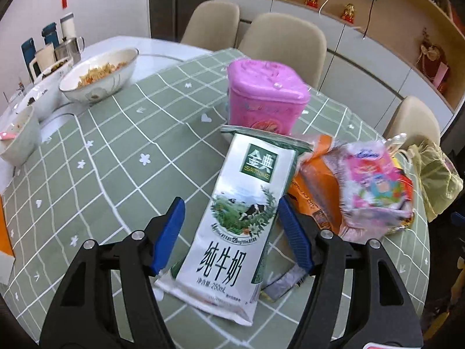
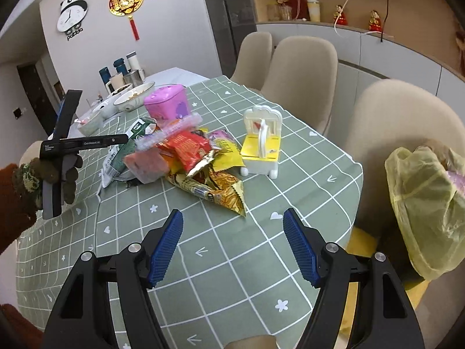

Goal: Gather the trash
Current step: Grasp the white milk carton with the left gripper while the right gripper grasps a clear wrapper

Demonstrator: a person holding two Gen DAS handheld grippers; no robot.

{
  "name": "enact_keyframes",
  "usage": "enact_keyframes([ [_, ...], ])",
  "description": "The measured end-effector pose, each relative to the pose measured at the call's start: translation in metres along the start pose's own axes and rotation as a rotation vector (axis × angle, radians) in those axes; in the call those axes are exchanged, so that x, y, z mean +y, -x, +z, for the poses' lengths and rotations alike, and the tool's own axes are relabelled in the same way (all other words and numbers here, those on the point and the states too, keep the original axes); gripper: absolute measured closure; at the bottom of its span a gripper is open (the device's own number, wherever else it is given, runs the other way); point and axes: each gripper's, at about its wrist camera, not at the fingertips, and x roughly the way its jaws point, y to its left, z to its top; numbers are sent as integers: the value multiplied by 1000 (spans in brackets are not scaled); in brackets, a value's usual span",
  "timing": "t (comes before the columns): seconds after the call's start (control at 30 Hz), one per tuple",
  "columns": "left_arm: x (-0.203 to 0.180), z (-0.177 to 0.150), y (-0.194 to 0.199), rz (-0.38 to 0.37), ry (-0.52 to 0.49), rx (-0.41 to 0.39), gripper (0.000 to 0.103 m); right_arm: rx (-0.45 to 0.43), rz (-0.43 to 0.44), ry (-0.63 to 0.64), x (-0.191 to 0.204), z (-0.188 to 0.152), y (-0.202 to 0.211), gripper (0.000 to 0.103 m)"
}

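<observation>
Straddling milk carton [image 1: 232, 224], your left gripper [image 1: 231, 232] gapes apart; carton's long axis runs 12–6. Right gripper [image 2: 232, 244] gapes empty, farther off.

Both our grippers look alike: matte black plastic arms w/ triangular cut-outs, a silver round screw at each pivot, two per side. Left gripper [image 1: 231, 229] has smooth blue pads [image 1: 170, 232]; right gripper [image 2: 233, 244] shows blue pads [image 2: 166, 247] w/ fine ribbed texture. From the right wrist cam we see our left hand [image 2: 48, 171] in a dark knit glove w/ green-cream patterned cuff and rust-brown sleeve [image 2: 13, 203], on a grey-black handle w/ small white lettering.
</observation>
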Motion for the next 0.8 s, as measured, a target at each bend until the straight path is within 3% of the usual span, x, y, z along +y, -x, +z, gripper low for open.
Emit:
enact_keyframes([
  [0.13,2,-1,-17,32,36,94,45,27,24,-8,-3,1,-15,35],
  [0.33,-6,-18,5,6,125,99,52,91,121,-9,-2,7,-41,34],
  [0.5,-17,-50,41,-46,242,78,53,177,107,16,2,13,-64,34],
  [0.6,-21,-69,57,-45,287,67,53,164,93,66,11,18,-67,34],
  [0.8,-20,-102,80,13,388,49,53,62,163,73,37,55,-63,34],
])
